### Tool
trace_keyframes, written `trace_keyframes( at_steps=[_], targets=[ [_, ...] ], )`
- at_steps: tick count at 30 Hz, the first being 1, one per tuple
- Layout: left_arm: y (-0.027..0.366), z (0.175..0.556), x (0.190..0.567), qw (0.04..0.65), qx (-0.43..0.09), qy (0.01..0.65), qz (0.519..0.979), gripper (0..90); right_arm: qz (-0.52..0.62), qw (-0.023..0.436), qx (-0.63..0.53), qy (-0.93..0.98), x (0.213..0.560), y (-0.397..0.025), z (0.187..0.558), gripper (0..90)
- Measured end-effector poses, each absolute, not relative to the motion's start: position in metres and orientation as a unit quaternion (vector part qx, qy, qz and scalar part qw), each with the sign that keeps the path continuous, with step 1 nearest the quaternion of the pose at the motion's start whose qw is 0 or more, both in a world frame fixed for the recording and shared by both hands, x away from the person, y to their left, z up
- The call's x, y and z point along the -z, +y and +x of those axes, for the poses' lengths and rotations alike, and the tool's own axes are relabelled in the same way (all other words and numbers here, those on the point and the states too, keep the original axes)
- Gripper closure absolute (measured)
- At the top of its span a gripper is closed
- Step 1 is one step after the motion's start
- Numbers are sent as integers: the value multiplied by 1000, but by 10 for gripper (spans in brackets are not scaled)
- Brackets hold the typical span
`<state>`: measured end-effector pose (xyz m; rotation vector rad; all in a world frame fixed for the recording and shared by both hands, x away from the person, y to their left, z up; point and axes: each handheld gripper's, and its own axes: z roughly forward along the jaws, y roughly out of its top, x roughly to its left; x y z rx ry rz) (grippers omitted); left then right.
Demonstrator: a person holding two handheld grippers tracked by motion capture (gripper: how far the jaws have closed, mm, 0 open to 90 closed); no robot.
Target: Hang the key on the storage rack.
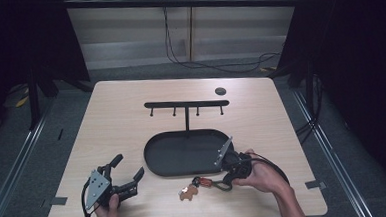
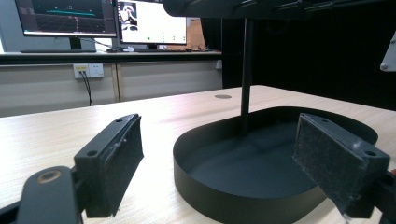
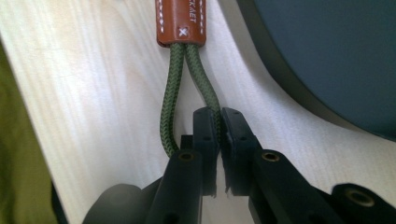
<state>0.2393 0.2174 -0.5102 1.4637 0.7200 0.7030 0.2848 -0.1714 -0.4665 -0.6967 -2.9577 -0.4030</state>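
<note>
Clamped between the right gripper (image 3: 218, 140) jaws, a green cord loop (image 3: 173, 93) trails from its brown leather tag (image 3: 180, 21) beside the black tray (image 1: 183, 154). Left gripper (image 1: 127, 173) jaws gape wide, holding nothing, before the bare-floored tray.

The tray (image 1: 170, 162) sits on the table (image 1: 121, 107), near the middle and toward the person's side. A pole stands up from the back of the tray and holds a bar (image 1: 186, 104) with hooks over the table. A small cap (image 1: 220, 91) lies behind the bar, to the right. The keyring (image 1: 201, 184) lies in front of the tray, toward its right end. The left gripper (image 1: 130, 168) is left of the tray. The right gripper (image 1: 224, 185) is at the tray's front right, on the keyring's cord (image 3: 173, 88).
</note>
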Motion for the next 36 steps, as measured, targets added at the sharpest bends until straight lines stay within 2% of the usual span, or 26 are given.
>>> trace_keyframes(
  at_steps=[22, 36],
  targets=[
    [217, 239, 510, 631, -307, 315, 639, 155, -236, 71, 147, -958, 428, -168, 295, 856],
    [217, 239, 510, 631, -307, 314, 639, 155, -215, 55, 140, -965, 398, -156, 298, 861]
  ],
)
